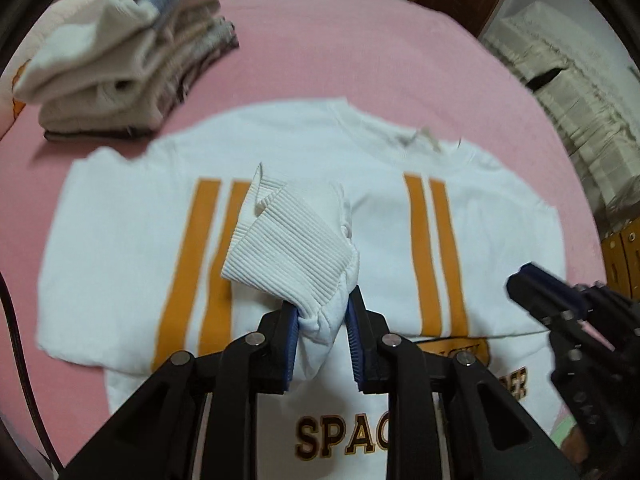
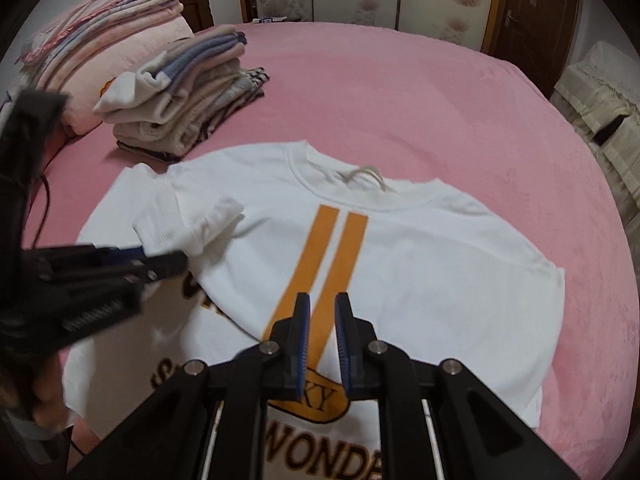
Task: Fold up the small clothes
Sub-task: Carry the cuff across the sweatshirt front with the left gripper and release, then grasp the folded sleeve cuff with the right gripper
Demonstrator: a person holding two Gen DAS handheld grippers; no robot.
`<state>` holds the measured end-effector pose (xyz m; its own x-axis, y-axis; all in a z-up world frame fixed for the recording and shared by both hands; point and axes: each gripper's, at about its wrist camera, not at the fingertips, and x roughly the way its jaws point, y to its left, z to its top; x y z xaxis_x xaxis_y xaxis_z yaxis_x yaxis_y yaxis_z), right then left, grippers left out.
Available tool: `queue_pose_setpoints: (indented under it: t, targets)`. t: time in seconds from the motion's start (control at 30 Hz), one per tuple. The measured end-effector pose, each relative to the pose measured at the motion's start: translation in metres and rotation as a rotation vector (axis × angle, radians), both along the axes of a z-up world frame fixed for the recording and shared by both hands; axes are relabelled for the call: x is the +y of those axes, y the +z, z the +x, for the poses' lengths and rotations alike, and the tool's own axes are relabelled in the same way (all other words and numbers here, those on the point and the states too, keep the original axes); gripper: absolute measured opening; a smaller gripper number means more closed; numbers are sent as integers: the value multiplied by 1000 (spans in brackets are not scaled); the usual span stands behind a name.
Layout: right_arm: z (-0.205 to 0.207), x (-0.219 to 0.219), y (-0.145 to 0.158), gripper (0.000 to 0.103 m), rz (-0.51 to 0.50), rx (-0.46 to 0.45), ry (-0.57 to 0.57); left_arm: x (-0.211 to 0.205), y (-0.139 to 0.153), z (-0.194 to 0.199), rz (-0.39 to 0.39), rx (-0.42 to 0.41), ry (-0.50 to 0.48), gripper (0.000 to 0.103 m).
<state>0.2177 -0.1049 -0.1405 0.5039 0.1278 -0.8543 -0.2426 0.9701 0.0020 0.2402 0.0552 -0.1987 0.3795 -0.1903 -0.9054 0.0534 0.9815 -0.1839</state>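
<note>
A white sweatshirt (image 1: 304,144) with orange stripes and brown lettering lies flat on the pink bed, neck away from me; it also shows in the right wrist view (image 2: 432,248). My left gripper (image 1: 322,312) is shut on the sleeve's ribbed cuff (image 1: 288,248) and holds it folded over the chest; it shows at the left in the right wrist view (image 2: 160,260), with the cuff (image 2: 168,216). My right gripper (image 2: 322,312) hovers over the right orange stripes, jaws slightly apart and empty; it also shows in the left wrist view (image 1: 536,288).
A stack of folded clothes (image 2: 188,92) stands at the far left of the pink bed (image 2: 440,92), also in the left wrist view (image 1: 120,64). Folded pink blankets (image 2: 104,28) lie behind it. A covered cream sofa (image 1: 560,88) stands beyond the bed's right edge.
</note>
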Motion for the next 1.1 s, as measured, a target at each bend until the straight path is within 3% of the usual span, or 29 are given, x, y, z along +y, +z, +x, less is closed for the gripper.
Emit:
queue_pose_setpoints:
  t: [0.07,0.13,0.2,0.4,0.57,0.7,0.8,0.87,1.1]
  targets:
    - [-2,-4,-6,13,7,14,5,-1,-15,-6,15,10,2,30]
    - [-3,-6,-10,13,16,20,13,-1,-15,-12,-17,5,0,50]
    - [-3,-6,-12,13,28,22,22,1,-11,-20,-49,-13,-2,62]
    - [2,2,-13,13,45,21,46,24,4,-48,-61,-69,5,63]
    - [6,8,-9,12,71,19,60,58,12,-69,-58,-115,89,64]
    - [10,22,-1,13,94,16,89,91,12,-89,57,-151,187,64]
    - [13,41,9,33,110,4,121,114,6,-99,157,-143,262,64]
    - [15,56,16,36,96,-14,137,130,0,-103,186,-121,298,64]
    - [55,110,27,37,79,45,92,172,-15,-109,104,-83,387,64]
